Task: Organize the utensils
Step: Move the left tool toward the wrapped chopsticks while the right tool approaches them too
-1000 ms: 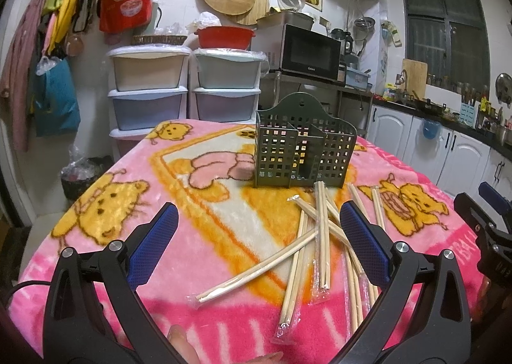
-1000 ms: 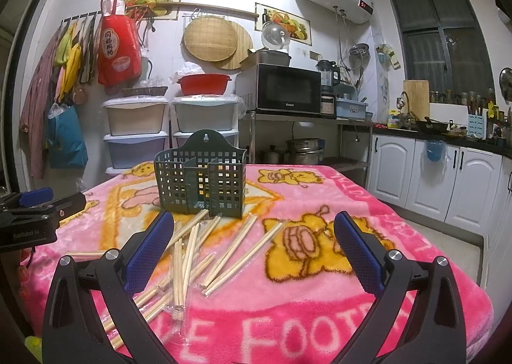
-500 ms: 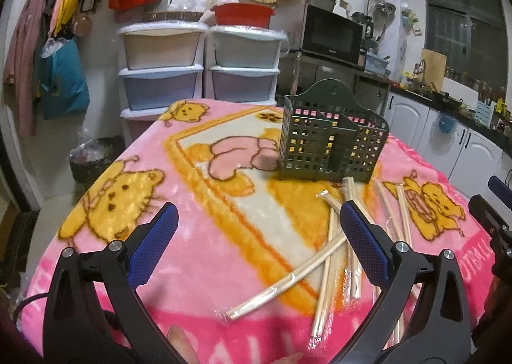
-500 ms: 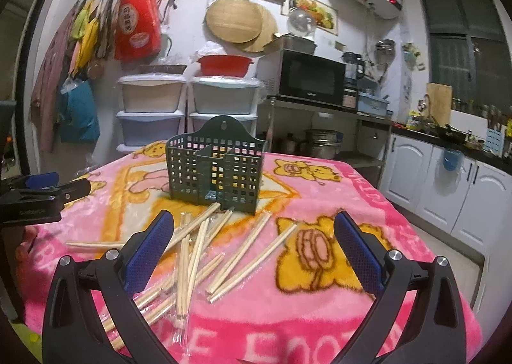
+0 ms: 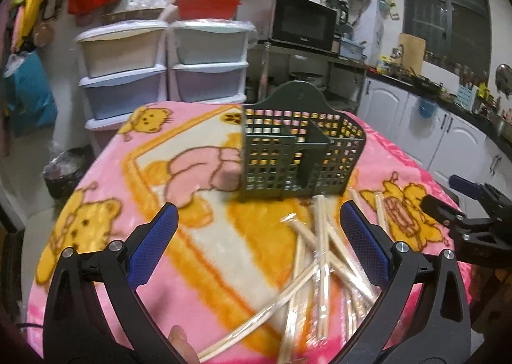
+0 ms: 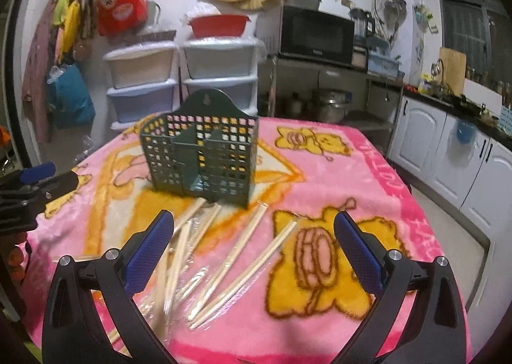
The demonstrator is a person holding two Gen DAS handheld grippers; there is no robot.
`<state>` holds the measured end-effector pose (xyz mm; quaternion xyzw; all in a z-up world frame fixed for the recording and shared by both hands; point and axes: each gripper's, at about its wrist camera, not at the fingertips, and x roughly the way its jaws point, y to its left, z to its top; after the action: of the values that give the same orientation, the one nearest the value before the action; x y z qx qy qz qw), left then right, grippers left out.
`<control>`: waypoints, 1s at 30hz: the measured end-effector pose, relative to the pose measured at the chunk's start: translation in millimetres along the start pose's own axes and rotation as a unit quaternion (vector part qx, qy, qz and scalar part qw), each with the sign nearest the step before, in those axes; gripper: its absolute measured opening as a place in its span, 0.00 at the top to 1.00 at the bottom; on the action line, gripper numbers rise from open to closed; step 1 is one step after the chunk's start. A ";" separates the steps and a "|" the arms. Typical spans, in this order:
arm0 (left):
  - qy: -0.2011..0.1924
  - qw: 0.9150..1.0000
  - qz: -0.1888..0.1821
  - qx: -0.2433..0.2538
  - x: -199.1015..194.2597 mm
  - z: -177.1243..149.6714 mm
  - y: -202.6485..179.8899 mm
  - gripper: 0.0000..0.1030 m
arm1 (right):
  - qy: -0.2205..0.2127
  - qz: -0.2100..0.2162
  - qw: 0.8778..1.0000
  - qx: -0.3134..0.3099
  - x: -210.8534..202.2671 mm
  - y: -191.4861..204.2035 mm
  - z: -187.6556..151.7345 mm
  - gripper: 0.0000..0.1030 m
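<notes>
Both grippers, left (image 5: 258, 242) and right (image 6: 253, 244), are hovering with jaws wide open and empty. The wrapped chopsticks (image 6: 243, 255) are lying on the desk before the basket (image 6: 200, 157), pointing toward it, between the right jaws.

Dim indoor light, colour noise; motion blur both views; heavy fisheye warp, dark vignette at edges.
</notes>
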<state>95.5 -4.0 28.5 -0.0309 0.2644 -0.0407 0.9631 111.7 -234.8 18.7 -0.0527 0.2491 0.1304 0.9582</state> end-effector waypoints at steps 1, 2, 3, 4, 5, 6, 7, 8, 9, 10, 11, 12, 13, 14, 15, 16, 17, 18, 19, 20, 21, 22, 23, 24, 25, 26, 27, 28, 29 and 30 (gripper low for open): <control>0.006 1.000 -0.007 0.002 5.0 3.2 -3.2 0.09 | 0.008 -0.002 1.000 0.003 5.6 -3.6 2.2 0.06; 0.011 1.000 -0.014 0.003 8.5 5.2 -5.7 0.09 | 0.015 -0.001 1.000 0.004 10.1 -6.6 3.7 0.06; 0.016 1.000 -0.022 0.006 12.8 7.6 -8.6 0.09 | 0.021 -0.001 1.000 0.004 14.5 -9.1 5.5 0.06; 0.020 0.999 -0.026 0.009 17.3 9.4 -12.0 0.09 | 0.030 -0.002 1.000 0.004 19.7 -11.4 7.0 0.06; 0.023 0.999 -0.030 0.014 21.6 11.6 -15.9 0.09 | 0.043 -0.001 0.999 0.003 26.3 -13.8 8.8 0.06; 0.026 0.999 -0.034 0.018 24.9 13.8 -19.4 0.09 | 0.048 0.000 0.999 0.002 30.7 -15.9 10.9 0.06; 0.031 0.998 -0.040 0.025 30.1 15.5 -23.9 0.09 | 0.053 0.001 0.999 0.000 35.1 -16.4 12.1 0.06; 0.036 0.998 -0.044 0.029 35.2 16.8 -27.4 0.09 | 0.059 -0.001 0.998 -0.003 39.4 -17.3 13.4 0.06; 0.043 0.997 -0.051 0.032 41.4 18.6 -30.4 0.09 | 0.065 0.000 0.998 -0.005 45.3 -18.8 16.6 0.06; 0.047 0.997 -0.058 0.033 45.5 18.9 -32.1 0.09 | 0.070 0.003 0.998 -0.006 49.5 -19.5 17.8 0.06; 0.054 0.996 -0.062 0.034 51.2 20.1 -33.4 0.09 | 0.077 0.002 0.997 -0.005 55.7 -21.4 19.3 0.06; 0.061 0.995 -0.064 0.034 56.4 20.5 -34.1 0.09 | 0.081 0.004 0.997 -0.003 60.0 -23.1 20.1 0.06; 0.073 0.994 -0.069 0.035 63.6 20.8 -34.9 0.09 | 0.087 0.007 0.996 -0.001 65.2 -25.0 20.7 0.06; 0.082 0.993 -0.072 0.034 69.6 21.3 -35.2 0.09 | 0.091 0.009 0.996 0.001 69.0 -26.7 21.3 0.06; 0.093 0.992 -0.075 0.032 76.9 21.6 -35.4 0.09 | 0.099 0.011 0.995 0.003 75.0 -29.2 21.2 0.06; 0.099 0.992 -0.078 0.031 81.9 22.3 -35.4 0.10 | 0.106 0.014 0.994 0.006 80.1 -31.0 21.3 0.07; 0.105 0.991 -0.081 0.029 86.3 22.2 -35.1 0.10 | 0.113 0.021 0.993 0.012 85.9 -32.9 22.0 0.11; 0.111 0.990 -0.087 0.028 91.7 22.4 -35.3 0.10 | 0.119 0.026 0.992 0.016 90.0 -34.3 22.2 0.16; 0.116 0.989 -0.090 0.027 94.6 22.3 -35.8 0.11 | 0.129 0.035 0.991 0.023 96.1 -36.0 22.4 0.18; 0.122 0.988 -0.094 0.027 98.5 22.6 -36.9 0.12 | 0.138 0.043 0.989 0.029 102.6 -37.4 22.2 0.18; 0.127 0.987 -0.096 0.028 101.9 22.3 -38.1 0.15 | 0.145 0.047 0.988 0.031 106.8 -37.2 22.6 0.19; 0.135 0.986 -0.097 0.031 105.8 22.2 -40.4 0.18 | 0.152 0.051 0.986 0.032 112.3 -36.2 22.5 0.20; 0.140 0.985 -0.100 0.032 108.5 21.6 -41.6 0.21 | 0.162 0.060 0.984 0.033 119.0 -35.3 22.5 0.24; 0.148 0.983 -0.105 0.033 112.7 21.0 -43.2 0.22 | 0.168 0.066 0.983 0.033 124.2 -34.7 22.4 0.27; 0.154 0.982 -0.109 0.031 115.9 21.0 -42.8 0.26 | 0.173 0.068 0.982 0.034 128.8 -34.1 22.8 0.29; 0.162 0.980 -0.115 0.026 119.4 20.7 -43.0 0.29 | 0.176 0.072 0.981 0.035 133.0 -33.3 23.0 0.31; 0.166 0.979 -0.119 0.025 121.8 20.7 -42.8 0.31 | 0.180 0.075 0.980 0.035 136.8 -33.0 23.2 0.33; 0.171 0.977 -0.125 0.024 125.5 20.6 -43.1 0.33 | 0.186 0.081 0.979 0.037 141.3 -33.0 23.4 0.34; 0.177 0.976 -0.126 0.025 129.0 19.6 -44.4 0.34 | 0.189 0.086 0.977 0.040 144.2 -33.3 23.5 0.36; 0.179 0.976 -0.124 0.026 131.3 19.3 -44.4 0.35 | 0.195 0.093 0.975 0.044 148.4 -34.1 23.8 0.38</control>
<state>215.1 -59.9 -17.9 -0.0304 0.4257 -0.1720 0.8878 257.1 -230.4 -32.3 -0.0120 0.4407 0.1954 0.8760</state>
